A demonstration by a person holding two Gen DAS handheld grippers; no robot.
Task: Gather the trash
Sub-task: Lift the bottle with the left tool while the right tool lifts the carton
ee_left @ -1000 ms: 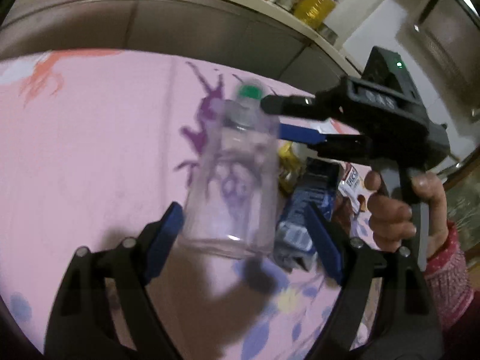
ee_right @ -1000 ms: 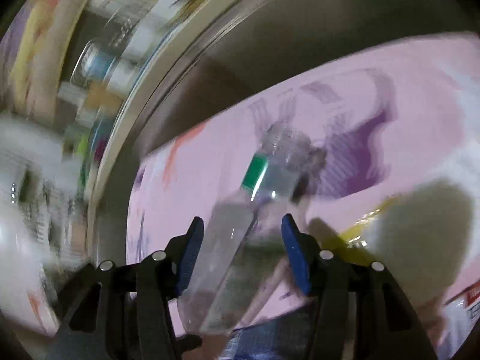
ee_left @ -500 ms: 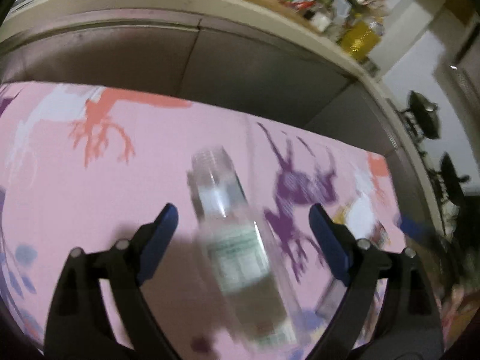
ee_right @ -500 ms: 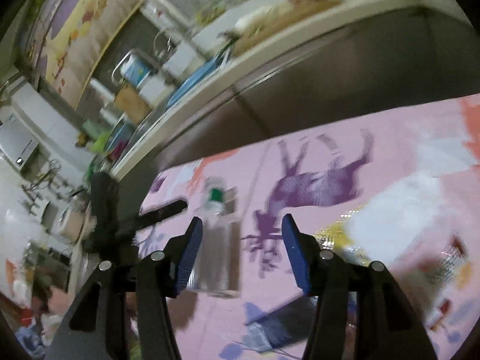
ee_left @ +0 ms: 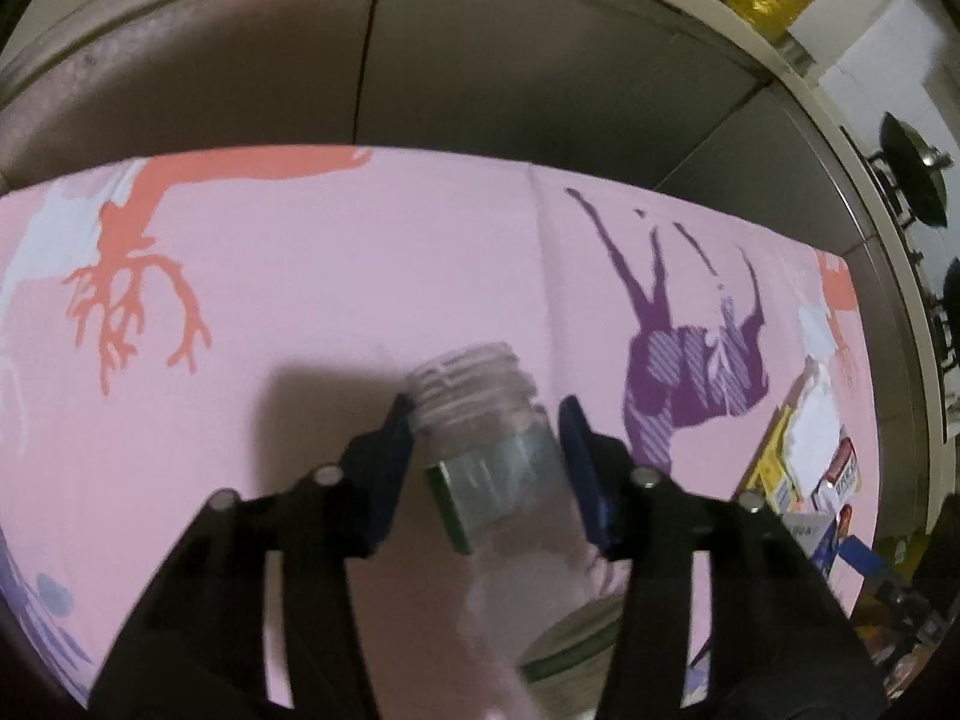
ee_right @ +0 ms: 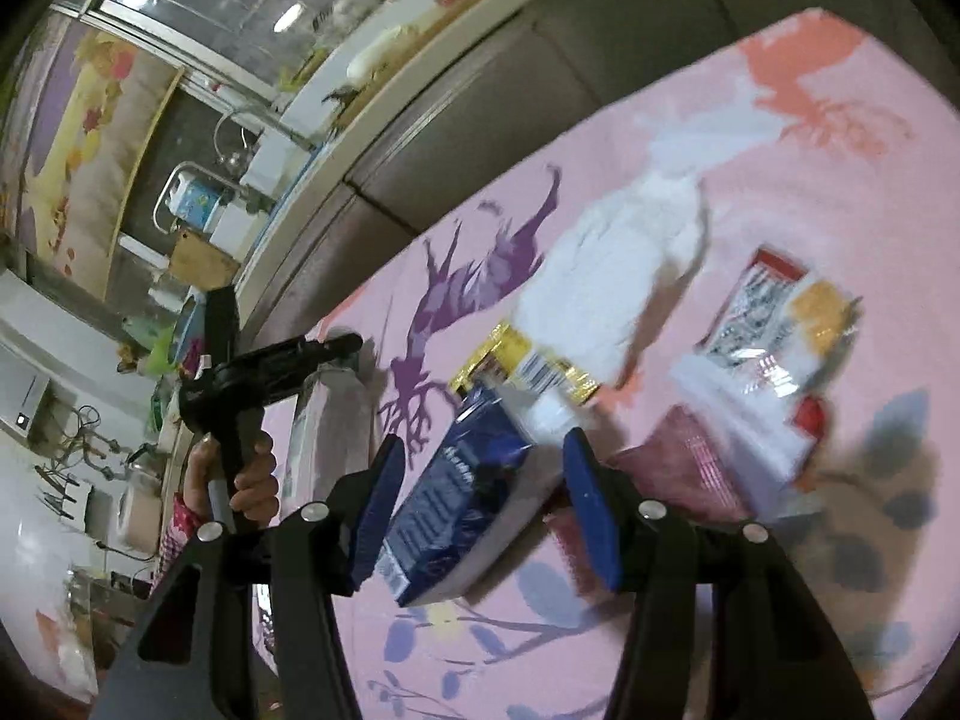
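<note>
Bottle is seen sitting right between the blue pads of the left gripper, open threaded neck pointing away toward the far edge of the pink cloth. The jaws are closing at this moment; the left pad looks to be against the bottle's shoulder, while the right pad seems a hair off the plastic, so a full clamp can't be confirmed from the blur. The gripper is angled steeply down at the table, with the bottle's clear body and green-edged label running back under the camera.

From the right wrist view, the left gripper is seen off to the side, tilted nose-down over the bottle, with the hand wrapped around its handle and a red patterned sleeve showing at the wrist.

The right gripper is pointed diagonally down over the pile of trash, jaws standing partway apart with nothing pinched. A dark blue carton lies on the cloth in the gap between the pads, but it's not touched by either. Just past it a gold-edged wrapper and a white crumpled tissue are found, with a red and yellow snack packet and a dark pink pouch off to the right, all a bit smeared.
</note>
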